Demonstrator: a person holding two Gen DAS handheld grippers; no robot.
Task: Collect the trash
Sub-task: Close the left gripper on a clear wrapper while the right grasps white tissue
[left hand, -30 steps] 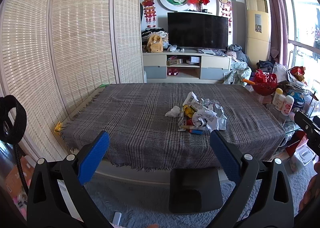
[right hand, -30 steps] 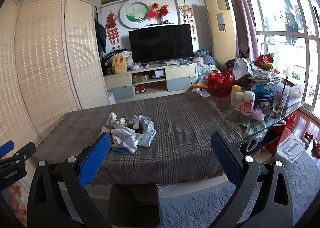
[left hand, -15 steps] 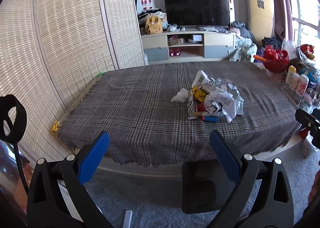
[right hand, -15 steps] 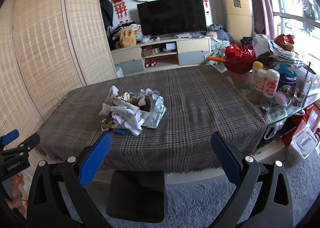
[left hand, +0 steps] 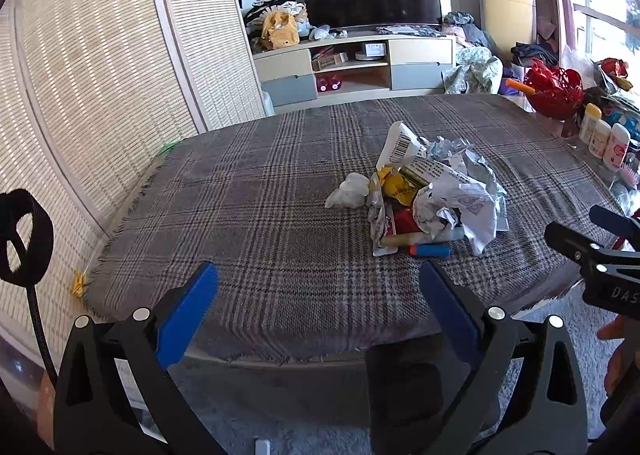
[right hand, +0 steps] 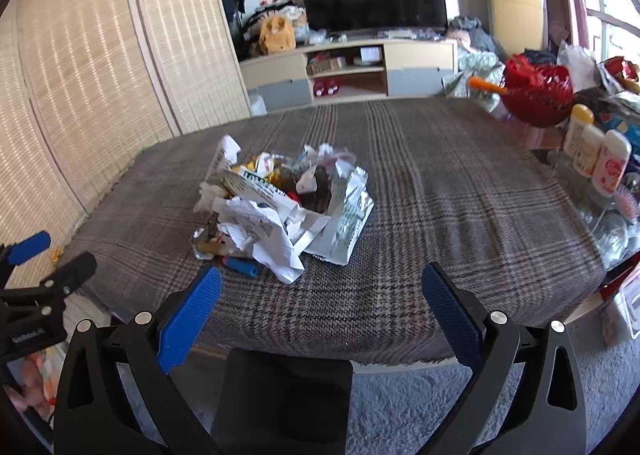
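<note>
A heap of trash (left hand: 432,195) (right hand: 280,211) lies on a table under a grey plaid cloth (left hand: 260,215) (right hand: 440,195): crumpled white paper, a silver wrapper, yellow and red packets, a blue pen (left hand: 430,251) (right hand: 240,266) at its near edge and a white wad (left hand: 350,191) on its left. My left gripper (left hand: 318,297) hangs open over the table's near edge, left of the heap. My right gripper (right hand: 320,297) is open too, just short of the heap. Each gripper shows in the other's view, the right one (left hand: 600,239) and the left one (right hand: 40,267).
A black bin (left hand: 404,379) (right hand: 280,403) stands on the grey carpet below the table's near edge. Bottles (right hand: 600,155) and a red basket (right hand: 536,91) crowd a glass table at the right. A woven screen (left hand: 100,75) lines the left, a TV unit (left hand: 352,63) the back.
Both grippers have moved forward and tilted down toward the table, so the heap looks larger and nearer. Both stay open and hold nothing.
</note>
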